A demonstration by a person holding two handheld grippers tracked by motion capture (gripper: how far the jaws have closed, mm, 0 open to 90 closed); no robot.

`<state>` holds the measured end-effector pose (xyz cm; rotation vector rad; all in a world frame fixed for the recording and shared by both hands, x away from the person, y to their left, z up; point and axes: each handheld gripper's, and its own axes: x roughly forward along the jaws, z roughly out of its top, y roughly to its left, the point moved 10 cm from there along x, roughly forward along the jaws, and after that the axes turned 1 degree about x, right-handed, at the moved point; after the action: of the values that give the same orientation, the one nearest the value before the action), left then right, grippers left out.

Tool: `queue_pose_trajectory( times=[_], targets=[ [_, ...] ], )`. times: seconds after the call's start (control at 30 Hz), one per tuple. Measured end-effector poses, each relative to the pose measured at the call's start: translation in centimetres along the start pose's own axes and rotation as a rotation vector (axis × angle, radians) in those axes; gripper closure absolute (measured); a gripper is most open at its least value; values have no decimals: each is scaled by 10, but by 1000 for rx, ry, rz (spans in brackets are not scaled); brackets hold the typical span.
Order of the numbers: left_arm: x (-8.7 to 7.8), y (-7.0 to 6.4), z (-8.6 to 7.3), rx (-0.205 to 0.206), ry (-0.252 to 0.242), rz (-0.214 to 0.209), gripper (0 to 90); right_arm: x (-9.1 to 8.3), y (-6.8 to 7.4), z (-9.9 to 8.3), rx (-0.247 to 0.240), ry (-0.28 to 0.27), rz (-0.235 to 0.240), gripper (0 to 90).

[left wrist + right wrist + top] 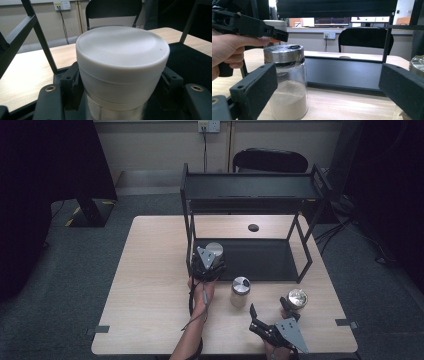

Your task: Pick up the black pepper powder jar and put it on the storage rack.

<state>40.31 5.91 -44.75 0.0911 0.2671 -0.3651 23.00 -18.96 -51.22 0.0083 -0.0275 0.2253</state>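
A white-lidded jar (122, 67) is clamped between the jaws of the left gripper (207, 262) at the front left corner of the black metal rack (250, 195), over its lower shelf. The jaws of the right gripper (270, 312) are held wide apart near the front edge of the bench (150, 285), nothing being gripped; one jaw is seen just beside a gold-lidded jar (296, 299).

Three jars are counted: the white-lidded one, a glass shaker (287, 82) with a shiny metal cap, part-filled with pale powder, standing between the two grippers, and the gold-lidded jar at the right. Two grippers and one two-tier rack are seen.

The white lid is smooth, round and matt; the bench is of light wood grain.
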Motion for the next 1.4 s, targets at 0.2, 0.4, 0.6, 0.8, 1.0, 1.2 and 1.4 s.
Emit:
queue_pose_trajectory(
  times=[0.2, 0.4, 0.6, 0.8, 1.0, 1.2, 1.4],
  targets=[
    [0, 0, 1, -7, 7, -1, 343, 0, 0, 0, 0, 0, -1, 11],
    [0, 1, 1, -10, 11, -5, 343, 0, 0, 0, 0, 0, -1, 11],
    [1, 2, 2, -12, 17, -10, 342, 0, 0, 0, 0, -1, -1, 11],
    [1, 3, 1, -12, 14, -15, 339, 0, 0, 0, 0, -1, 0, 11],
    [2, 3, 1, -27, 20, -15, 328, 0, 0, 0, 0, -1, 0, 11],
    [2, 4, 1, -34, 23, -17, 307, 0, 0, 0, 0, -1, 0, 11],
    [1, 5, 1, -44, 23, -13, 280, 0, 0, 0, 0, 0, 0, 11]
  ],
)
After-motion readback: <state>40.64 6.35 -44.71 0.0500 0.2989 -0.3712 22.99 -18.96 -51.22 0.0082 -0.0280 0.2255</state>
